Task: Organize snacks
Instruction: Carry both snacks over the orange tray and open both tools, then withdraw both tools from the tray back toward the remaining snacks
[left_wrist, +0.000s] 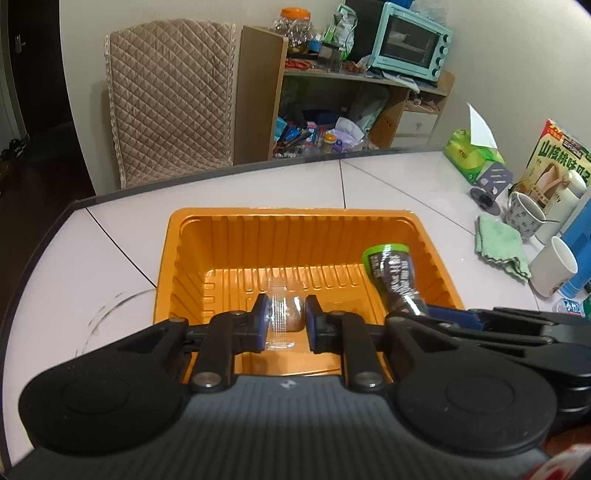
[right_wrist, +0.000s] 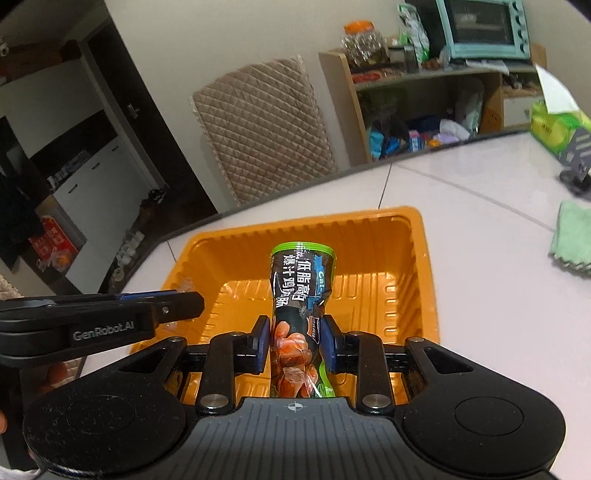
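An orange plastic tray (left_wrist: 295, 225) sits on the white table; it also shows in the right wrist view (right_wrist: 424, 258). My left gripper (left_wrist: 286, 319) is shut on a small clear-wrapped snack (left_wrist: 286, 310) and holds it over the tray's near part. My right gripper (right_wrist: 295, 345) is shut on a dark snack pouch with a green top (right_wrist: 301, 291) and holds it over the tray. That pouch (left_wrist: 391, 273) and the right gripper's body (left_wrist: 517, 325) show at the right of the left wrist view. The left gripper's body (right_wrist: 92, 325) shows at the left of the right wrist view.
At the table's right stand a green tissue pack (left_wrist: 469, 158), a snack box (left_wrist: 554, 166), a patterned mug (left_wrist: 524, 218), a white cup (left_wrist: 554, 266) and a green cloth (left_wrist: 502, 251). A quilted chair (left_wrist: 170, 96) and a cluttered shelf (left_wrist: 332, 92) stand beyond the table.
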